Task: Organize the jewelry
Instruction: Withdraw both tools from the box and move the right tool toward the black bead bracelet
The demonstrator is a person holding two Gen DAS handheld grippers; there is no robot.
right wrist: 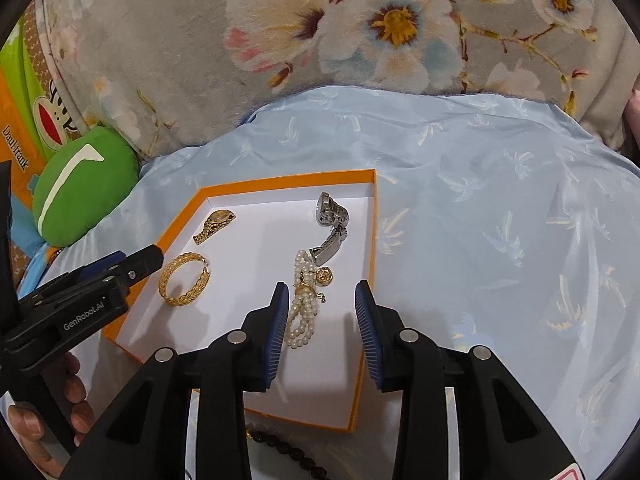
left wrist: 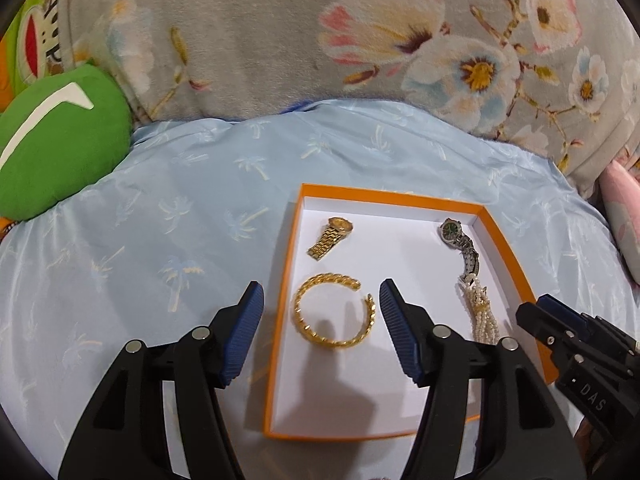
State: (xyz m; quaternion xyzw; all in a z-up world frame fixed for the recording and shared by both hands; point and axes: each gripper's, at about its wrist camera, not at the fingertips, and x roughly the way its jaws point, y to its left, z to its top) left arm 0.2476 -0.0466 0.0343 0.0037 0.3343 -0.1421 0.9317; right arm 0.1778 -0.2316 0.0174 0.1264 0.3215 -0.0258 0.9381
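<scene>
Both the left gripper (left wrist: 322, 300) and right gripper (right wrist: 322, 300) hang spread and empty above the orange tray (left wrist: 285, 280), which holds gold bangle (left wrist: 335, 310), gold watch (left wrist: 331, 237), silver watch (left wrist: 460, 244) and pearl bracelet (left wrist: 482, 314) on the blue sheet (left wrist: 160, 220)

An orange box (right wrist: 374, 232) with a white floor sits on pale blue cloth (right wrist: 500, 216). Inside lie a gold watch (right wrist: 214, 220) far left, a gold bangle (right wrist: 185, 279) nearer, a silver watch (right wrist: 332, 224) and a pearl bracelet (right wrist: 302, 312). The right gripper (right wrist: 322, 296) hangs spread wide over the pearls; dark beads (right wrist: 288, 450) lie near.
</scene>
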